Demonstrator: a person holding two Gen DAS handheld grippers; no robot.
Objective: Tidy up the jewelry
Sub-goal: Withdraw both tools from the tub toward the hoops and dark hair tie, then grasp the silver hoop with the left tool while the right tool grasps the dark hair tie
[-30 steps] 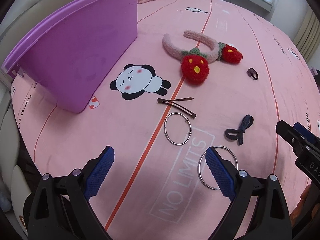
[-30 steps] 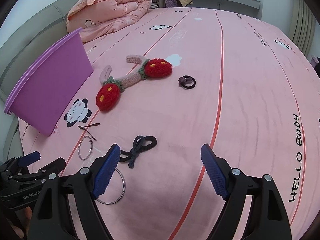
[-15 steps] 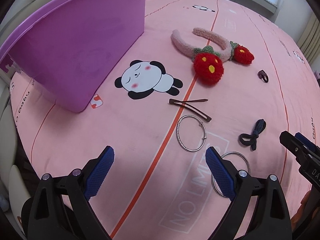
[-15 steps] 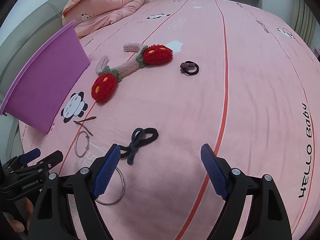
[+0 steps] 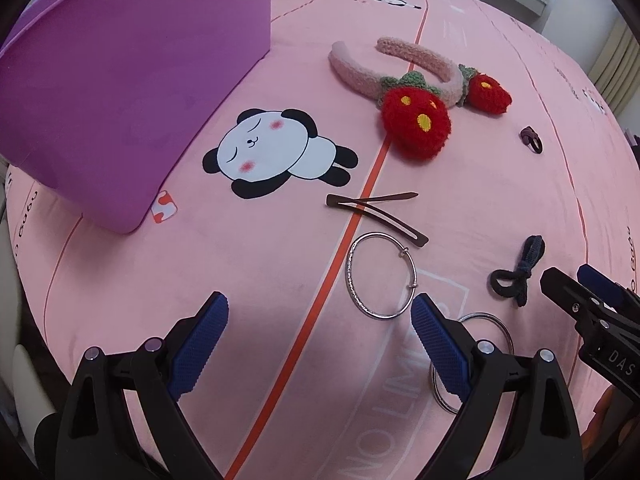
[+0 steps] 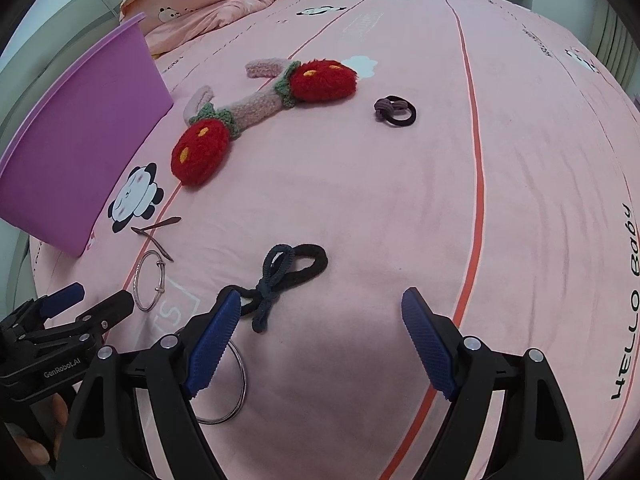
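On the pink bedsheet lie a silver bangle (image 5: 381, 276), a second silver ring (image 5: 486, 344) partly behind my left gripper's right finger, a brown hair clip (image 5: 374, 213), a dark bow hair tie (image 5: 518, 270), a small purple hair tie (image 5: 531, 139) and a pink headband with red strawberries (image 5: 416, 80). A purple bin (image 5: 132, 76) stands at the left. My left gripper (image 5: 320, 344) is open and empty above the sheet, near the bangle. My right gripper (image 6: 322, 344) is open and empty, just short of the bow hair tie (image 6: 288, 276).
A folded pink quilt (image 6: 212, 0) lies at the far end of the bed. The bed edge runs along the left beside the bin (image 6: 80, 148). The right gripper shows at the right edge of the left wrist view (image 5: 592, 320).
Both grippers have moved forward and lower over the bed; the bangle, clip and hair ties appear closer. Nothing was picked up, and both stay open.
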